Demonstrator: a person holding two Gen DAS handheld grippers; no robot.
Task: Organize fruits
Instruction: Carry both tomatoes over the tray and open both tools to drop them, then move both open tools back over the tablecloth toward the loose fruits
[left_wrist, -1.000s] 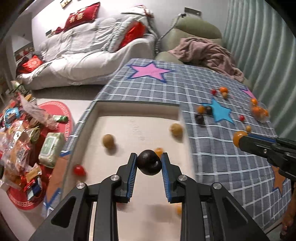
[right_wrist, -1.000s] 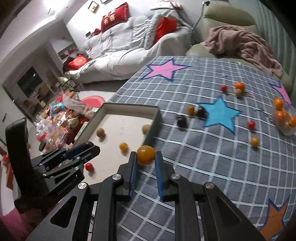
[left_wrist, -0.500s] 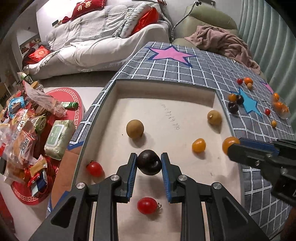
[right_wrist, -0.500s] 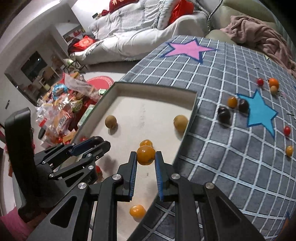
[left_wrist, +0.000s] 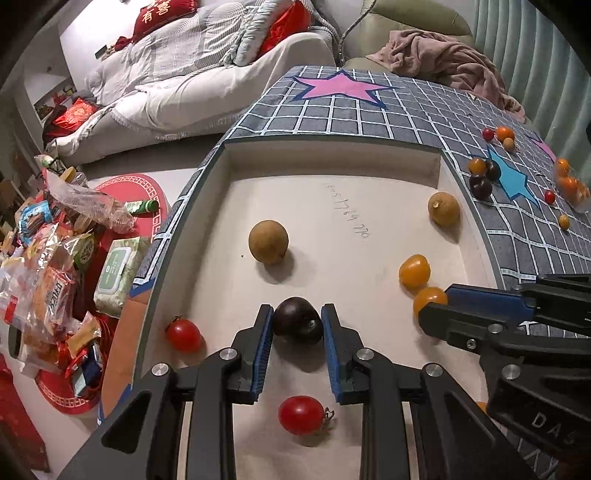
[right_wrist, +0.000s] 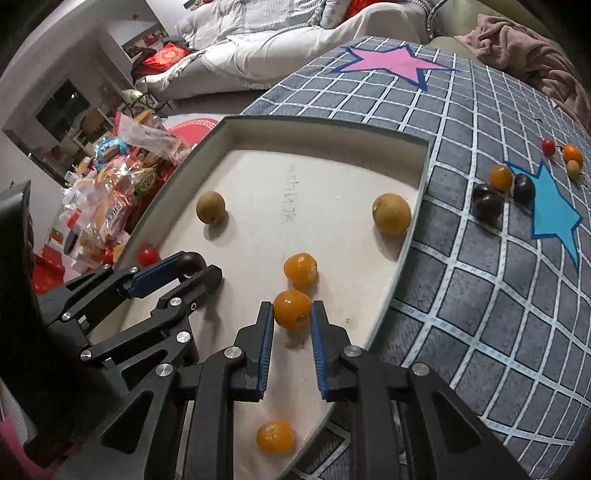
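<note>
Dark plum (left_wrist: 297, 320) pinched between left gripper (left_wrist: 297, 325) pads, low over the tray (left_wrist: 332, 155) floor. Orange tomato (right_wrist: 292, 308) clamped in right gripper (right_wrist: 292, 314), also over the tray, just behind another orange tomato (right_wrist: 300, 269). Red tomato (left_wrist: 301, 414) sits under the left gripper. More fruit lies far right on the checked cloth (right_wrist: 480, 295).

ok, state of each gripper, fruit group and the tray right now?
left gripper: shut on dark plum, over tray
right gripper: shut on orange tomato, over tray
tray: holds two brown fruits, red and orange tomatoes, all loose
fruits on tablecloth: loose, not yet in tray
</note>
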